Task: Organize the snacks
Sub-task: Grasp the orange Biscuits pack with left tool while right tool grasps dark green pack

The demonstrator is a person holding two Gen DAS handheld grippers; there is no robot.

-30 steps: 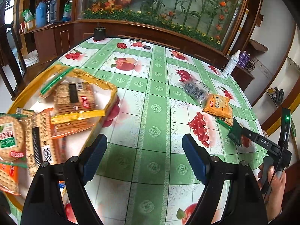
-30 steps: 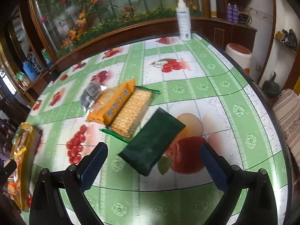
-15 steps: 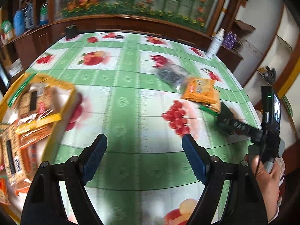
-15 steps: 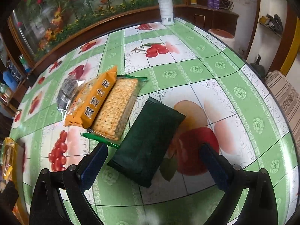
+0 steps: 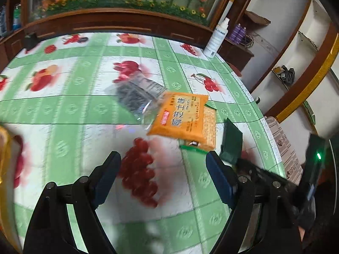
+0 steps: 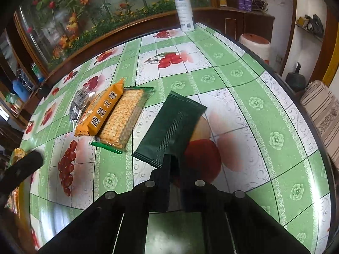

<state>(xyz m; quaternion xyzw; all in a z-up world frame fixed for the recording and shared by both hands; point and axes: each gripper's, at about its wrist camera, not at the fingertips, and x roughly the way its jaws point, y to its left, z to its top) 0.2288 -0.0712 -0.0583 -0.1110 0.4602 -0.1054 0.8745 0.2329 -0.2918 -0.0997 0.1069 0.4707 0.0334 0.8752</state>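
So we've got the right gripper (image 6: pixel 172 163) clamped down on the near end of the dark green packet (image 6: pixel 171 127). Its jaws have just been closing, with that packet's edge between them, and pinching the flat seam end makes sense since it's the easiest bit to grab. The orange cracker pack (image 6: pixel 101 110) and clear-wrapped crackers (image 6: pixel 122 118) lie just left of it, overlapping each other. Our left gripper (image 5: pixel 163 177) hangs wide open and empty over the tablecloth (image 5: pixel 84 110), the orange pack ahead of it, probably lined up for that one.
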